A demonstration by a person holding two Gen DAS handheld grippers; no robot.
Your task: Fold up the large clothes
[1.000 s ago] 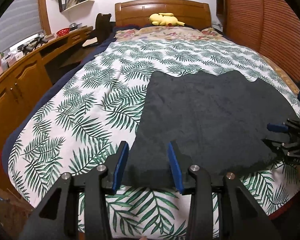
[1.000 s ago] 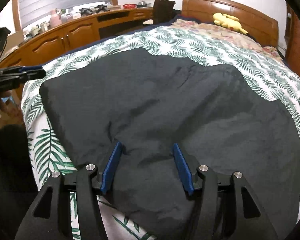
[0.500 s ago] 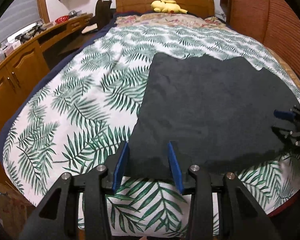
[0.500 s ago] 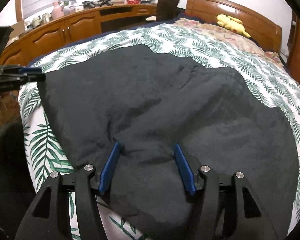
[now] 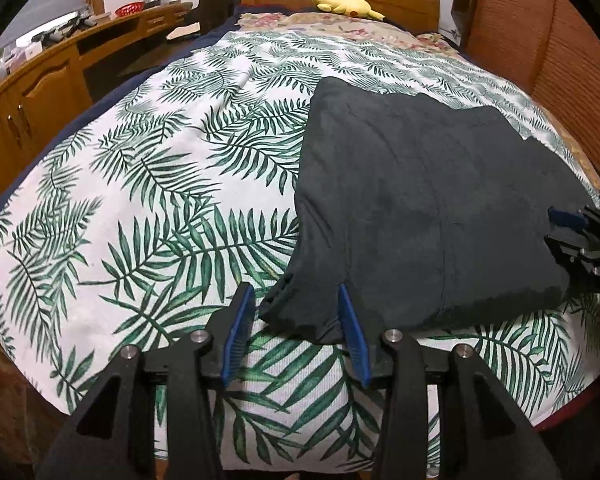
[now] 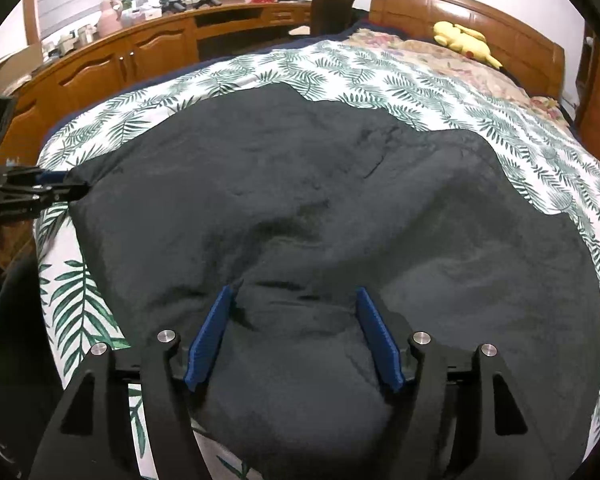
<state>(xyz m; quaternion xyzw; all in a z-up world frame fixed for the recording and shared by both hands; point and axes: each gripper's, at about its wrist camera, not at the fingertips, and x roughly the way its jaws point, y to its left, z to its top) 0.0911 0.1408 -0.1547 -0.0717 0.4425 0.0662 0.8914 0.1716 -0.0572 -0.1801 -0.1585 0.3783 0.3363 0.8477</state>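
Lying spread across a bed (image 5: 148,184) covered in a white quilt printed with green fern leaves: a large dark grey garment (image 5: 428,208), flat for the most part, with soft wrinkles near its middle.

Seen from the left wrist: left gripper (image 5: 296,320) hovering at the near left corner of the garment, jaws apart and opening slightly, the crumpled corner sitting between the blue pads (image 5: 240,320) (not visibly pinched). Poking in from the right edge of that view, the right gripper (image 5: 580,232), at the garment's near right edge.

Seen from the right wrist: right gripper (image 6: 296,328) angled down over the garment (image 6: 340,208), jaws wide apart and opening, a raised fold of cloth bulging up between the pads (image 6: 208,336) without being clamped. At the far left of this view, the left gripper (image 6: 64,190) touching the garment's corner.

Resting near the wooden headboard (image 6: 460,12), a yellow plush toy (image 6: 464,40). Running along the left wall, a long wooden cabinet (image 6: 112,64) carrying small clutter (too small to identify).
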